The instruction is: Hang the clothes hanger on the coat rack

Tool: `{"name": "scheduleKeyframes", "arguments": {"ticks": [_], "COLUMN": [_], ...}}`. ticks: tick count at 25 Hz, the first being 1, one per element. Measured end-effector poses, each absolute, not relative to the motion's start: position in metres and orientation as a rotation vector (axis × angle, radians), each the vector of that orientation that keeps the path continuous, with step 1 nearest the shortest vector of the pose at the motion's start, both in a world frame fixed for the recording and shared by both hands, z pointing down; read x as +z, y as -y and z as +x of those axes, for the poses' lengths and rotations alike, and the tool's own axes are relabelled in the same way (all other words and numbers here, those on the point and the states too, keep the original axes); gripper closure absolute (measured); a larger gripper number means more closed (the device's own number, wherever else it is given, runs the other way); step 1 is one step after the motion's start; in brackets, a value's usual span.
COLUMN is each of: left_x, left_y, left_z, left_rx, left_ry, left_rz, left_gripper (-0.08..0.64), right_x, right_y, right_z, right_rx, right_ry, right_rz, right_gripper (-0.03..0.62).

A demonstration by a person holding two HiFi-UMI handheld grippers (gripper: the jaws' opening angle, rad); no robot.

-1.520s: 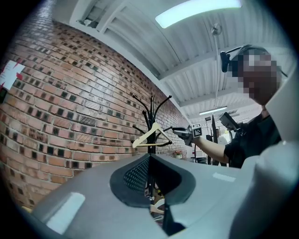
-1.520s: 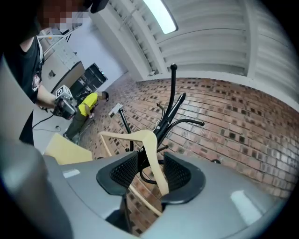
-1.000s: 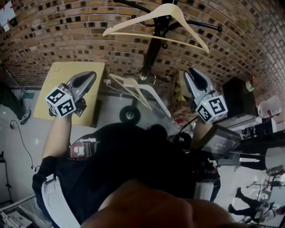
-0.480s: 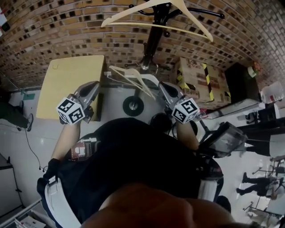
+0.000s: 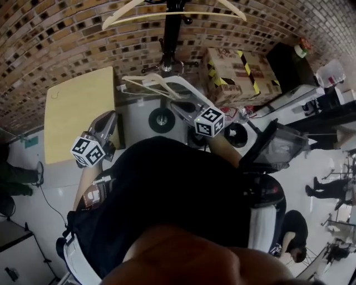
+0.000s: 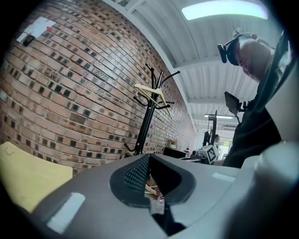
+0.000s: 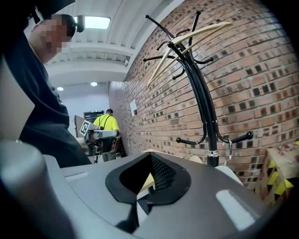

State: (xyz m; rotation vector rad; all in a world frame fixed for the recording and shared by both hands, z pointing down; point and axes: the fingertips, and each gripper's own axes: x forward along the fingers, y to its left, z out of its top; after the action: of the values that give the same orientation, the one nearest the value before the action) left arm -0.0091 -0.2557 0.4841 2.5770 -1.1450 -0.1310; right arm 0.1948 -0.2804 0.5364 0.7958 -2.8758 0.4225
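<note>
A pale wooden clothes hanger [image 5: 172, 8] hangs on the top hooks of the black coat rack [image 5: 168, 34] by the brick wall. It shows high up in the left gripper view as hanger [image 6: 152, 92] on rack [image 6: 146, 126], and in the right gripper view as hanger [image 7: 191, 39] on rack [image 7: 204, 105]. My left gripper [image 5: 111, 118] is held low at the left, well short of the rack, with its jaws together and empty [image 6: 149, 158]. My right gripper [image 5: 178, 104] is low near the rack's foot, shut on nothing [image 7: 150, 156].
Spare wooden hangers [image 5: 147, 83] lie on a white wheeled stand [image 5: 161, 118] by the rack's foot. A yellow table [image 5: 78, 111] stands at the left and a taped cardboard box [image 5: 233, 67] at the right. A person in yellow [image 7: 105, 122] stands far off.
Both grippers have come down from near the hung hanger toward my body. The right one also swung left. The hanger stays on the rack.
</note>
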Motion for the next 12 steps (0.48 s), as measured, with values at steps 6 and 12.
{"name": "scheduleKeyframes", "arguments": {"ticks": [6, 12], "left_x": [0.4824, 0.4808], "left_y": [0.2559, 0.2576], "left_z": [-0.0149, -0.0132], "left_rx": [-0.147, -0.137], "left_ry": [1.142, 1.134], "left_rz": [2.597, 2.61], "left_gripper": [0.56, 0.56], "right_x": [0.5364, 0.5361], "right_y": [0.2787, 0.2798], "right_z": [0.1929, 0.189], "right_rx": [0.397, 0.358], "right_ry": [2.859, 2.86], "right_rz": [0.802, 0.781], "right_gripper": [0.58, 0.58]}}
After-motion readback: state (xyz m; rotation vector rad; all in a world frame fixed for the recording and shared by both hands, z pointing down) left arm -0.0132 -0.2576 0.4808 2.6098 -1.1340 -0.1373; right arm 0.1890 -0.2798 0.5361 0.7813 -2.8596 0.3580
